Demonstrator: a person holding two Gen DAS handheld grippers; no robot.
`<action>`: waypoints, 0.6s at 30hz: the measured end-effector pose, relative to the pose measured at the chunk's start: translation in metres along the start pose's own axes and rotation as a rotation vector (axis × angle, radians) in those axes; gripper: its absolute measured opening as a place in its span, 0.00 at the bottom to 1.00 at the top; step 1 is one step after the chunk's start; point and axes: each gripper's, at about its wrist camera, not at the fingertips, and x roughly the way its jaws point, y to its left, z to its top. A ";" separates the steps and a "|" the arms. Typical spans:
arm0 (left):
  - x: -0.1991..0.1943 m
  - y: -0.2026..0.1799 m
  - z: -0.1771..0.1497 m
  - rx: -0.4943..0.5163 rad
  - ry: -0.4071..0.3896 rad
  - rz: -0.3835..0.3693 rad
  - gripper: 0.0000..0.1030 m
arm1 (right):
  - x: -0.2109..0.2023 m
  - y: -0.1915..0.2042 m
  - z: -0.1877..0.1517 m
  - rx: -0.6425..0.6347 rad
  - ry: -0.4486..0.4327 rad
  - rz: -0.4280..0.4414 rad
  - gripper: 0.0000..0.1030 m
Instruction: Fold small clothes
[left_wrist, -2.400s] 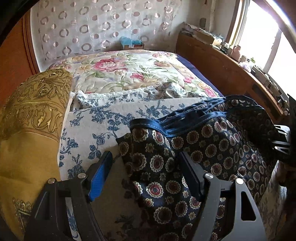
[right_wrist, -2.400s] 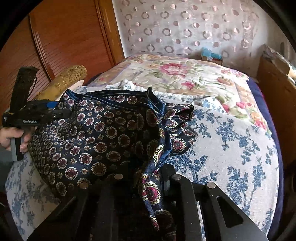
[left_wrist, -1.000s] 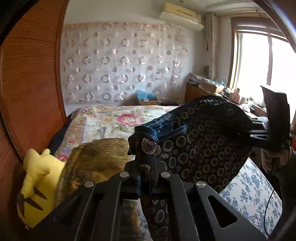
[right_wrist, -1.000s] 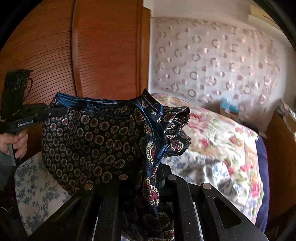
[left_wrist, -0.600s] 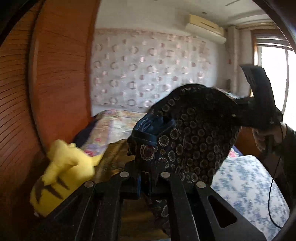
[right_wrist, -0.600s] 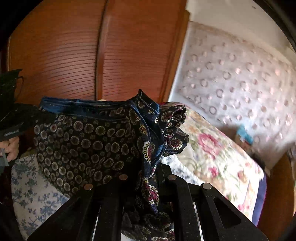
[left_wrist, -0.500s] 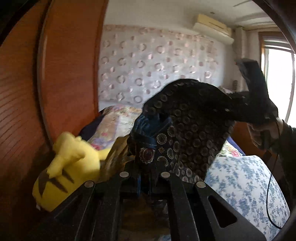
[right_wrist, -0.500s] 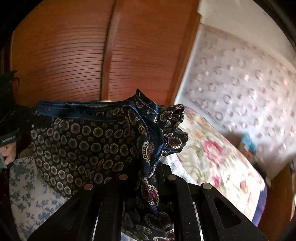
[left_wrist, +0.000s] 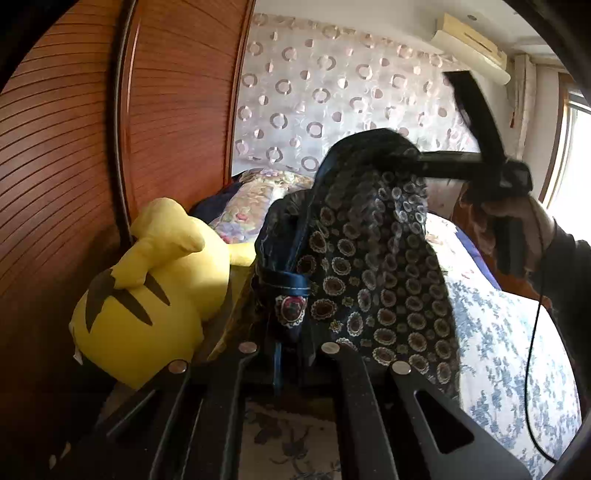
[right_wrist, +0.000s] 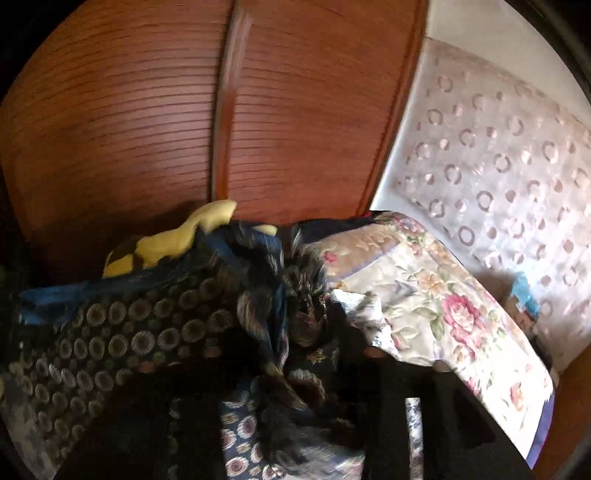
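The dark navy garment printed with round medallions and edged with a blue waistband hangs in the air above the bed, stretched between the two grippers. The left gripper has its jaws pinched tight on a bunched corner of the waistband. The right gripper, held by a hand in a dark sleeve, reaches into the other top corner; its jaws are opening, with the cloth between them, though the right wrist view is too blurred to show whether the pads press on it. Below the cloth lies a white bedspread with blue flower sprigs, and further back a cream quilt with pink roses. A yellow plush toy with dark brown stripes leans against the reddish-brown ribbed wooden wardrobe doors at the bed's side. A pale curtain patterned with rings covers the far wall, a cream air conditioner sits high beside it, and a bright window stands at the right edge.
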 end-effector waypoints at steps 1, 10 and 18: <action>0.003 0.002 0.002 0.000 0.001 0.000 0.06 | -0.005 0.010 0.002 0.030 -0.016 -0.009 0.58; 0.006 0.003 0.001 0.002 0.005 0.029 0.06 | -0.030 -0.017 -0.045 0.136 -0.059 -0.047 0.68; -0.002 0.001 0.003 0.027 -0.003 0.056 0.20 | 0.018 0.001 -0.077 0.151 0.068 0.109 0.68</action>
